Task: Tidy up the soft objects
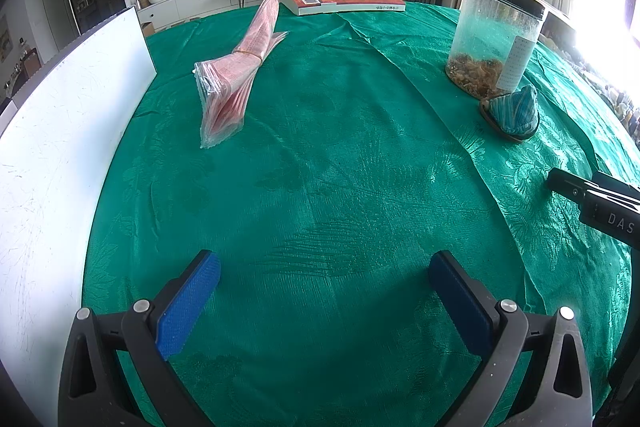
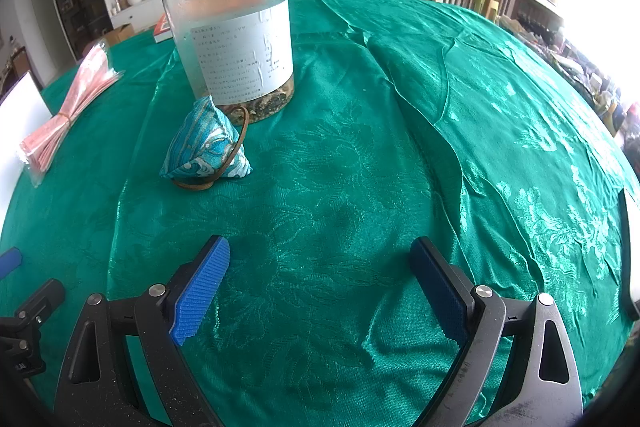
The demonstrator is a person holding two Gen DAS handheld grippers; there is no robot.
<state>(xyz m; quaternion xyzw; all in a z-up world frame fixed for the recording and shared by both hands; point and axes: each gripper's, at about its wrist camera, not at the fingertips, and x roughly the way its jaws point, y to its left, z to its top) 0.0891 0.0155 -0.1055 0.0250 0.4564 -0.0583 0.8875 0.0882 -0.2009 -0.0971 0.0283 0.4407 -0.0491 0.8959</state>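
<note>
Both grippers are hovering low over the green patterned tablecloth [image 1: 320,187], jaws spread wide and holding nothing: the left gripper [image 1: 324,269] and the right gripper [image 2: 320,255] are pointing forward side by side. The small teal pyramid-shaped fabric pouch [image 2: 206,143] is lying ahead-left of the right gripper, just before the clear plastic jar with a black lid [image 2: 230,35]. Farther left, the bundle of pink plastic-wrapped sheets [image 1: 236,67] is lying well ahead of the left gripper.

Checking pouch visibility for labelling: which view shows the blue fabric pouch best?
The right wrist view: the pouch is near and large, its pattern and brown loop clear, just before the jar. The left wrist view shows it small at the right edge.
</note>
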